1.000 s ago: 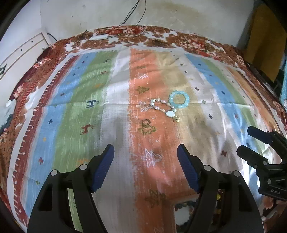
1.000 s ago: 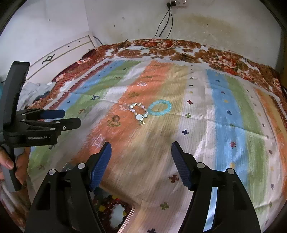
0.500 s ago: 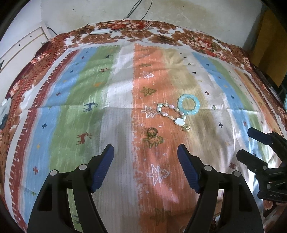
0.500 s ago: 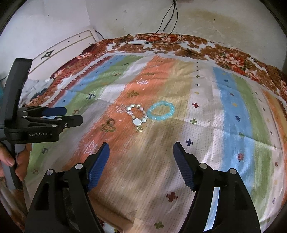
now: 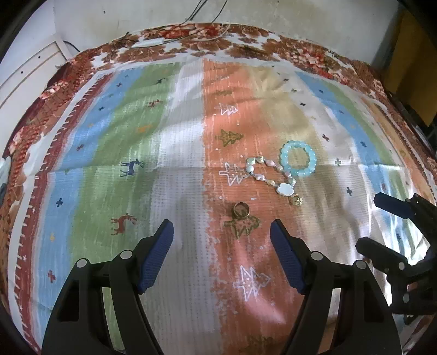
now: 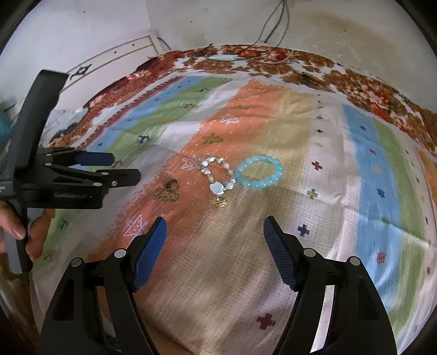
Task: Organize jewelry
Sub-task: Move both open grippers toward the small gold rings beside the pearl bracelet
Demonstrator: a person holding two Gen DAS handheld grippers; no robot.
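A light blue bead bracelet [image 5: 298,159] [image 6: 259,174] lies on the striped cloth. Beside it lies a pearl bracelet with a white flower charm [image 5: 269,174] [image 6: 218,176]. A small gold piece [image 5: 296,200] [image 6: 220,201] lies at the charm's near side. A gold ring [image 5: 241,210] [image 6: 171,185] sits nearer my left gripper. My left gripper [image 5: 221,240] [image 6: 120,166] is open and empty, just short of the ring. My right gripper [image 6: 214,237] [image 5: 374,221] is open and empty, short of the gold piece.
The striped cloth [image 5: 109,153] covers a bed with a floral border [image 5: 191,41]. Cables [image 6: 273,24] hang down the wall behind. A white headboard [image 6: 114,60] stands at the left.
Both grippers have moved forward over the cloth toward the jewelry. The tray of dark beads seen under the fingers earlier has left both views.
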